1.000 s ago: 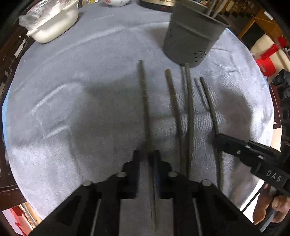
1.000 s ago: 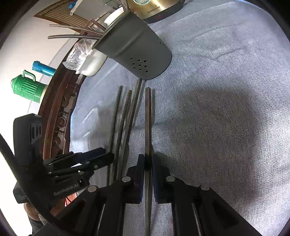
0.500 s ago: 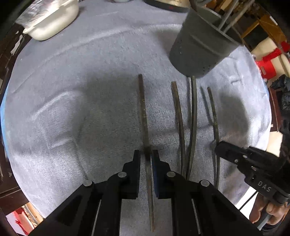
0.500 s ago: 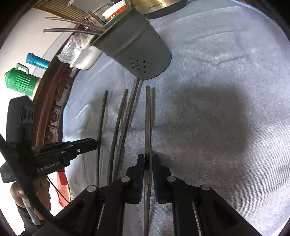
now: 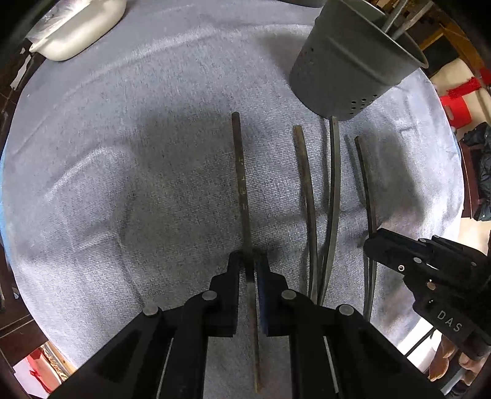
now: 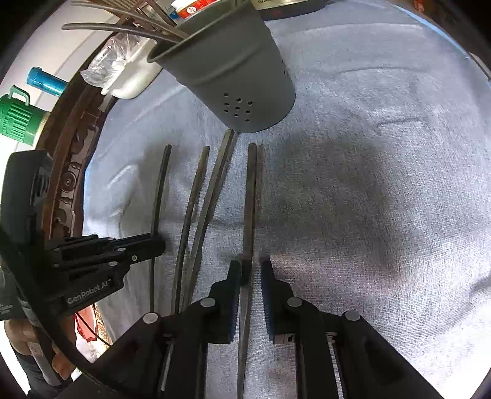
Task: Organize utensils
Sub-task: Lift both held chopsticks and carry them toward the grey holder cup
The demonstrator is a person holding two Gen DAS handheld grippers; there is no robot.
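Note:
Several dark chopsticks lie side by side on the blue-grey cloth [image 5: 122,184] in front of a grey perforated holder [image 5: 353,61] that has more sticks in it. My left gripper [image 5: 249,264] is shut on the leftmost chopstick [image 5: 241,172], set apart from the other chopsticks [image 5: 307,190]. In the right wrist view the left gripper [image 6: 159,244] grips that chopstick [image 6: 159,190] from the left. My right gripper [image 6: 249,270] straddles the rightmost chopstick [image 6: 251,190]; its jaws are opening, with a gap at the right pad. The holder [image 6: 239,70] stands just beyond.
A white tub [image 5: 76,27] holding a plastic bag sits at the far left of the table. The wooden table rim [image 6: 61,184], a green jug [image 6: 15,119] and a blue cylinder [image 6: 43,81] lie to the left. A kettle base [image 6: 291,6] stands behind the holder.
The left gripper has carried its chopstick sideways, away from the other sticks. The right gripper's jaws have parted around its chopstick, which was pinched before.

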